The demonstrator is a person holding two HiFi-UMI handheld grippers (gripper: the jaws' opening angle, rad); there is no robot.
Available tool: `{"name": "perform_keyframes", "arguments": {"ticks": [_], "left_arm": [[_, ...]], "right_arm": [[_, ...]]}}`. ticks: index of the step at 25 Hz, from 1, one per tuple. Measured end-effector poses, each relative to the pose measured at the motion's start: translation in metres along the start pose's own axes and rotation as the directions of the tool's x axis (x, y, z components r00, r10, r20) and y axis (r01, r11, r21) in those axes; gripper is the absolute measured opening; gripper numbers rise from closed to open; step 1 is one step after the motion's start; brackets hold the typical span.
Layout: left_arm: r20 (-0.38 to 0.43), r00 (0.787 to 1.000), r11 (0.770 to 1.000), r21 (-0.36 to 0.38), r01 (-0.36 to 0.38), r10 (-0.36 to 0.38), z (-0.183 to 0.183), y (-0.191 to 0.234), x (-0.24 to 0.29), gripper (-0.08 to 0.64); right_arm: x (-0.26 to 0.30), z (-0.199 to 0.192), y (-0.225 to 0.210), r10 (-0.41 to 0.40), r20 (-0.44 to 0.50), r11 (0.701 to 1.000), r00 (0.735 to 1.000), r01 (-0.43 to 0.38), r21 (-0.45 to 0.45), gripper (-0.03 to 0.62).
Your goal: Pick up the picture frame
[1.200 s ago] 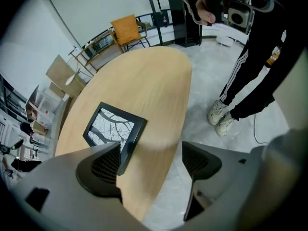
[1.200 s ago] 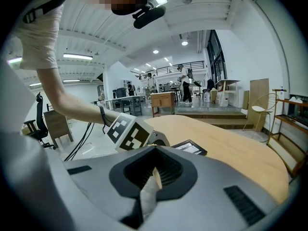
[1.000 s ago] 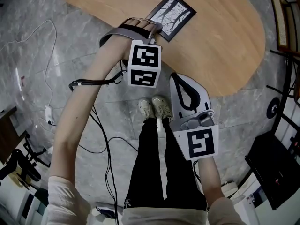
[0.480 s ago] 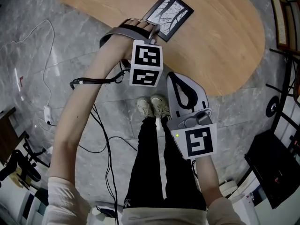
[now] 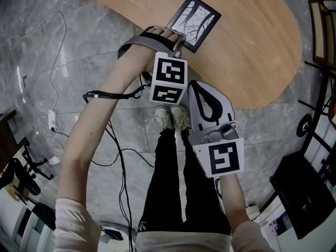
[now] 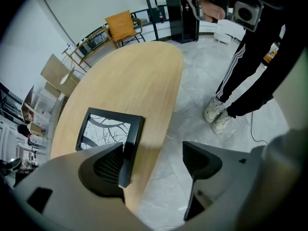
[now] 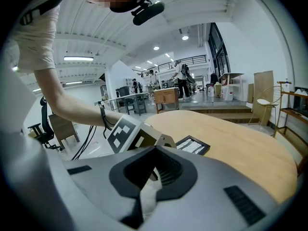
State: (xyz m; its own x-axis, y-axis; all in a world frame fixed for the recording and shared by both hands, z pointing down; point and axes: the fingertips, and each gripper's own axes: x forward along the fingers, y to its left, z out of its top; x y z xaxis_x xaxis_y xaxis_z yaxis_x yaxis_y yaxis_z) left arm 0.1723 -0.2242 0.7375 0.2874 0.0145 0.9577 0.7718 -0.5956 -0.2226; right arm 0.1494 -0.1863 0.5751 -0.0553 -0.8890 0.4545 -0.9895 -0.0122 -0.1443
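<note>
A black picture frame [image 5: 194, 22] with a grey-and-white branch print lies flat on the oval wooden table [image 5: 252, 51], near its front edge. My left gripper [image 5: 175, 40] is open at the frame's near corner. In the left gripper view the frame [image 6: 108, 131] lies partly behind the left jaw, while the other jaw hangs over the floor beyond the table edge; the left gripper [image 6: 154, 162] holds nothing. My right gripper [image 5: 197, 88] is shut and empty, held low beside the table edge. From the right gripper [image 7: 155, 150] view the frame [image 7: 192, 146] shows further off.
Cables [image 5: 118, 151] trail over the grey floor by the person's shoes [image 5: 173, 121]. A black cabinet [image 5: 304, 193] stands at lower right and a chair [image 5: 320, 20] at the table's right end. More chairs [image 6: 120, 25] stand beyond the table's far end.
The left gripper has edged slightly along the table edge and stays open at the frame's corner. The right gripper has barely moved. The frame has not shifted.
</note>
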Motion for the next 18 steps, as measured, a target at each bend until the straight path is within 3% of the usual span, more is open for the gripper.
{"name": "perform_keyframes", "arguments": {"ticks": [14,18], "left_arm": [[0.007,1.000,1.000,-0.022,-0.008,0.008,-0.004,-0.013,-0.004,0.394],[0.008,0.999,0.999,0.003,-0.047,0.047,-0.006,-0.010,-0.002,0.379]], "right_arm": [[-0.001,-0.003,0.010,0.035,-0.014,0.999,0.999,-0.036,-0.017,0.005],[-0.002,-0.005,0.009,0.039,-0.017,0.999,0.999,-0.039,-0.011,0.005]]}}
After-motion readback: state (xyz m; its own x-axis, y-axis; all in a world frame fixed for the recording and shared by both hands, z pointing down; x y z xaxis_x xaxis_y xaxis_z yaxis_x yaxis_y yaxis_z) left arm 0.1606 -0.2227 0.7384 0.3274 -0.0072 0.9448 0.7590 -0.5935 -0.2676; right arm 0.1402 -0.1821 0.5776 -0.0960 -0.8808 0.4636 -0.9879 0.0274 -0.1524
